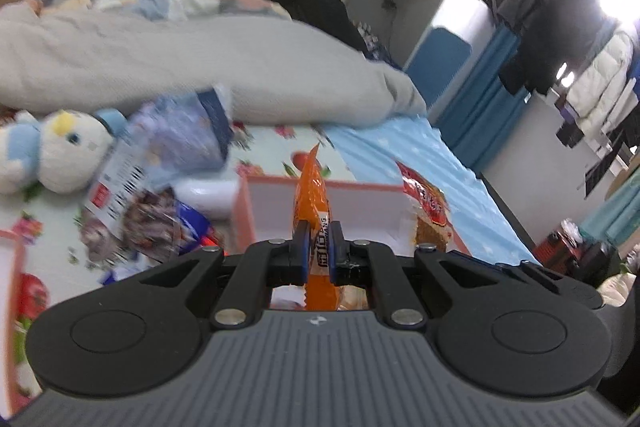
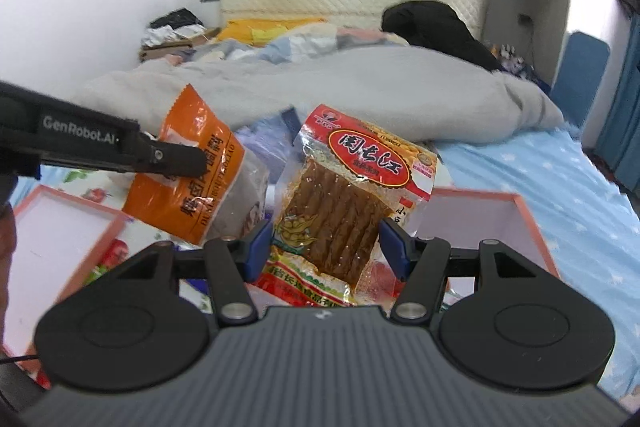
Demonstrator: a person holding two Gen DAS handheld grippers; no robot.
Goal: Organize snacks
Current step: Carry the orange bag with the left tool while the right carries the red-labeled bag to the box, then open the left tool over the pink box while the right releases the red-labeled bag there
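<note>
"GenRobot.AI" marks the left tool (image 2: 196,163) pinching an orange packet (image 2: 188,183); the right tool (image 2: 326,247) pinches a red-labelled snack bag (image 2: 344,203).

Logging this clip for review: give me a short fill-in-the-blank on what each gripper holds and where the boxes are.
1. The left gripper pinches an ____ packet edge-on.
2. The right gripper holds a clear packet of brown sticks with a ____ label.
3. The pink-rimmed box behind that packet has a ____ inside.
4. The plush toy lies on the ____.

Missing words: orange; red; white; bed
</note>
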